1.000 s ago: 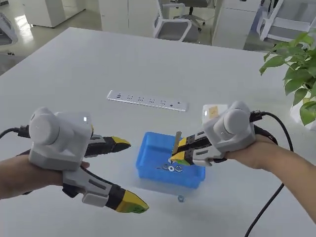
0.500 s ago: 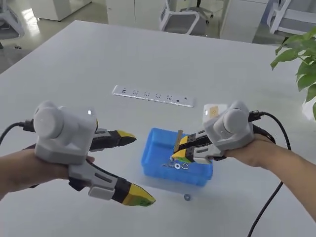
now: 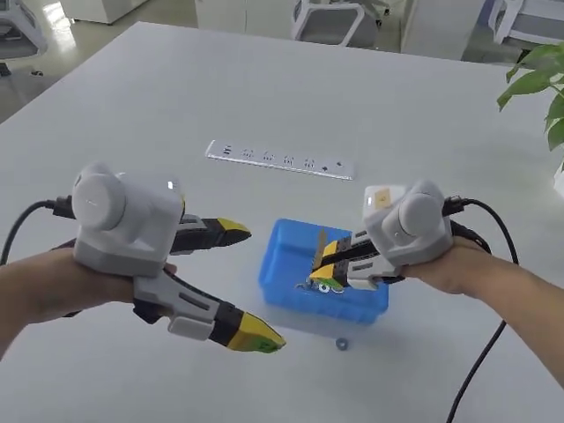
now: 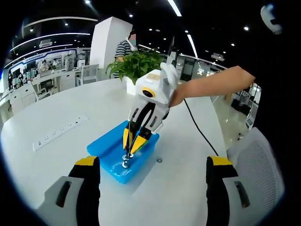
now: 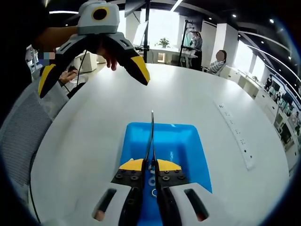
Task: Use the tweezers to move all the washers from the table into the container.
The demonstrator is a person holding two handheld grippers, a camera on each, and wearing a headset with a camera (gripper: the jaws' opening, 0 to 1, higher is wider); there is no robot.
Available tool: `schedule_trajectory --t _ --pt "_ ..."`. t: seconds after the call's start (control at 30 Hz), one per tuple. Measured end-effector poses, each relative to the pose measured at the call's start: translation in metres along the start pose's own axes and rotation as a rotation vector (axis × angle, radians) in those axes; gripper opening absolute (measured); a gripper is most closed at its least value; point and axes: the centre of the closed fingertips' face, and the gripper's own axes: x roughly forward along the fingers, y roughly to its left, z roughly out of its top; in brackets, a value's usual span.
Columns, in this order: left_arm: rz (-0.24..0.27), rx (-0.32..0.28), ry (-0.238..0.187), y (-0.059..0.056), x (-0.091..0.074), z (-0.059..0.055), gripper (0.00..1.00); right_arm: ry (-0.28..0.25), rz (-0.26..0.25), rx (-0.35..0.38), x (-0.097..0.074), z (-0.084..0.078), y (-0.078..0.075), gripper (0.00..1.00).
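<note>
Nearly done: washers (image 3: 322,287) in container (image 3: 280,256); stray washer (image 3: 341,344) on table (image 3: 176,115), near side. Right hand-held gripper (image 3: 324,271) pinching tweezers (image 3: 317,250); left hand-held gripper (image 3: 262,287) spread.

Head view high, looking down, gripper views low and close, facing each other, all sharing the container (image 3: 280,260)

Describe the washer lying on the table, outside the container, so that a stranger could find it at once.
On the white table, find the blue container on the person's side of the power strip. Just outside its near wall lies one small washer. Unlike the washers inside the container, it sits alone on bare tabletop.
</note>
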Motion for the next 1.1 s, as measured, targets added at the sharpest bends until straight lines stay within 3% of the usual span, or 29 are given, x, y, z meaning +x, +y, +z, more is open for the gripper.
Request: schedule_trajectory --t 0.37,0.63,1.1 --pt "0.010 0.029 0.001 0.011 0.005 0.006 0.91 0.005 0.019 0.000 0.007 -0.005 0.000 0.09" --pt "-0.016 0.067 0.041 0.015 0.013 0.006 0.71 -0.001 0.022 0.009 0.008 -0.005 0.001 0.09" --pt "-0.022 0.173 0.085 0.034 0.033 0.022 0.38 0.010 0.032 -0.007 0.009 -0.005 0.003 0.09"
